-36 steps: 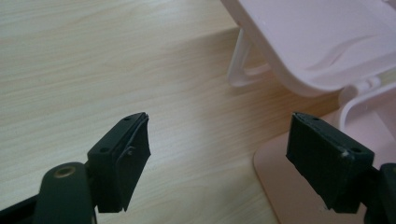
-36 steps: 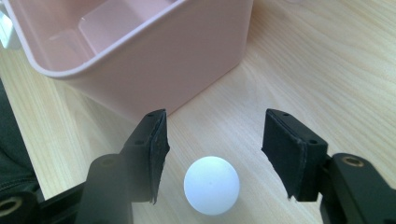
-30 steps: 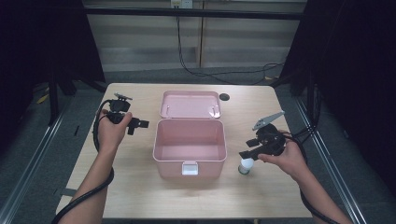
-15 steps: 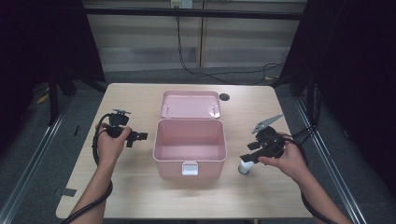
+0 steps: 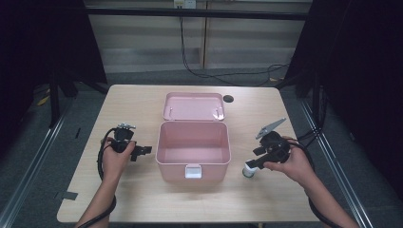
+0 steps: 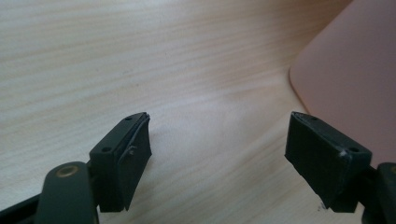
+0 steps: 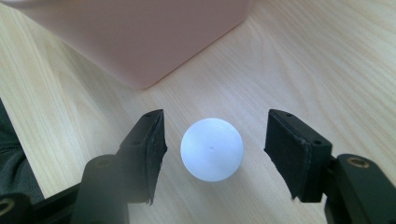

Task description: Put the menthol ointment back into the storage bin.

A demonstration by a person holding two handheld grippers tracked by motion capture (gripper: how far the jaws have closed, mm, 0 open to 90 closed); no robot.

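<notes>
High view: a pink box [image 5: 193, 149] sits in the middle of the bench [image 5: 142, 199] with its lid [image 5: 194, 106] flipped open to the far side. The box looks empty inside.

On the right, close to the box's near right corner, stands a small white bottle [image 5: 249, 169]. The right claw [image 5: 252, 166] hangs right over it. In the right gripper view the round white top of the bottle [image 7: 212, 149] sits between the two black jaws. There is a gap on each side, so the jaws are apart and do not squeeze it yet. This hand is in the same spot as a moment ago.

The left claw [image 5: 141, 151] is what has changed. A moment ago it was higher and farther back on the left. Now it is lower and nearer, just beside the left wall of the box. In the left gripper view its jaws are wide apart with only bare wood between them, and the pink wall [image 6: 348, 79] is at the right edge.

I think the left claw has come down to hold the box steady. The right claw next needs to close on the bottle, lift it, and put it in the box.
</notes>
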